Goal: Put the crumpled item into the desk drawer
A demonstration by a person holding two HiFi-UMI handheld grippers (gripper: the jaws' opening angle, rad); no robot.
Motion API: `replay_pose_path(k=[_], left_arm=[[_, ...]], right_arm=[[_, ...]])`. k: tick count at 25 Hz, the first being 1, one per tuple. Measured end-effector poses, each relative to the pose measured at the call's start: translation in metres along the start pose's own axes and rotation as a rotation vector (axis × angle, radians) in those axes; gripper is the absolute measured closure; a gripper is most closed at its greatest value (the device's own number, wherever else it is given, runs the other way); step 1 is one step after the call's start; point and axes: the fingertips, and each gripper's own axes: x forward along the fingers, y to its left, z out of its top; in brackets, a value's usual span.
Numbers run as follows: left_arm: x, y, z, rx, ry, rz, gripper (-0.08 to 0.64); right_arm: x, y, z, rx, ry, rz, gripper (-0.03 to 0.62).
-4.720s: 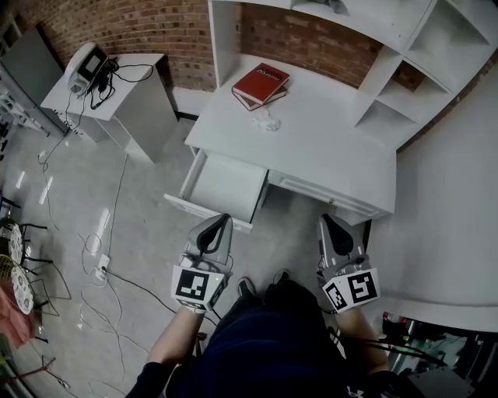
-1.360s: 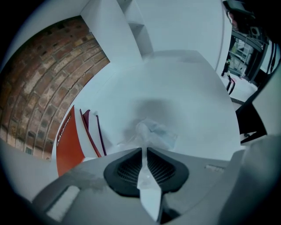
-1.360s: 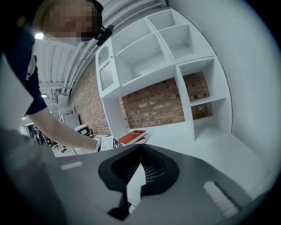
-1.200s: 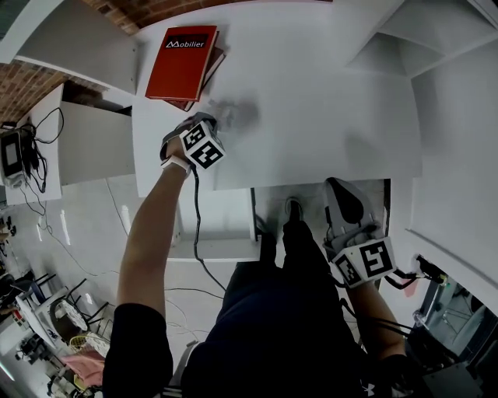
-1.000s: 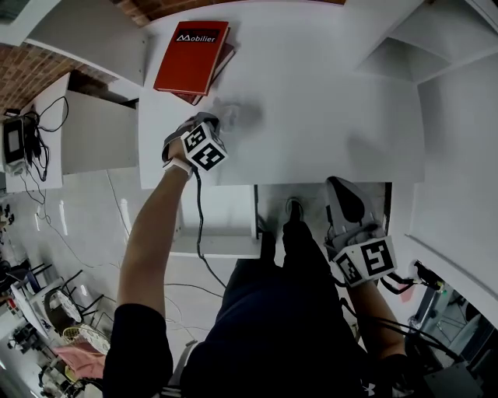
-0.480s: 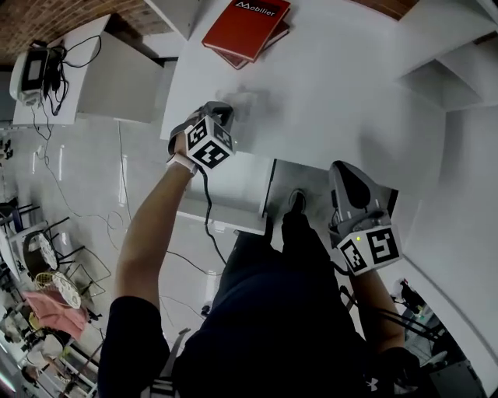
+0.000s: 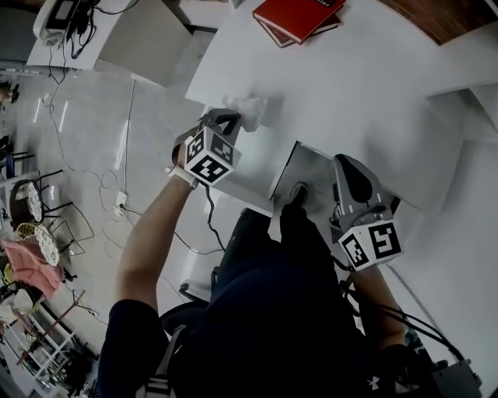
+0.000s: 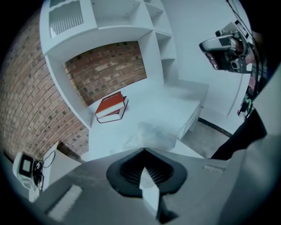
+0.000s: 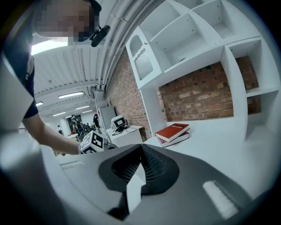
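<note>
- Your left gripper [image 7: 233, 123] has drawn back from beside the red hardback book [image 7: 299, 14] to the desktop's front edge. Its jaws are pressed tight on the crumpled white wad [image 7: 249, 107], which juts from the tips.
- Your right gripper [image 7: 346, 167] hangs by your knees, jaws together on nothing.
- Bring the wad low over the open white drawer [image 7: 253, 175] just nearer you, clear its side wall, and release well inside.
- Open floor lies to the left; the white desktop [image 7: 350, 85] and its shelves close off the far side.
</note>
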Motion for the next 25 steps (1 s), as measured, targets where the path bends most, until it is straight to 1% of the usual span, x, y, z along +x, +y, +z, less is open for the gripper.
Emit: replay_pose_path(k=[4,8,12,16,21,25], left_arm=[[-0.009,-0.019,-0.034,-0.028,0.022,-0.017,0.558],[-0.007,-0.044,-0.063,-0.016,0.058,-0.051,0.558],[0.003,-0.057,-0.093,-0.006,0.107,-0.082,0.558],[0.020,-0.064,-0.121,-0.001,0.158,-0.116,0.558],[0.046,-0.077,-0.151,0.056,0.229,-0.177,0.558],[0.064,-0.084,-0.168,0.088,0.280,-0.225,0.558]], right_arm=[[0.010,0.018,-0.004,-0.014,0.012,0.039,0.589],[0.013,0.032,-0.009,-0.026,0.022,0.065,0.589],[0.018,0.040,-0.012,-0.025,0.030,0.066,0.589],[0.018,0.040,-0.017,-0.015,0.039,0.045,0.589],[0.012,0.028,-0.027,0.005,0.054,-0.005,0.589],[0.006,0.021,-0.031,0.022,0.060,-0.046,0.589]])
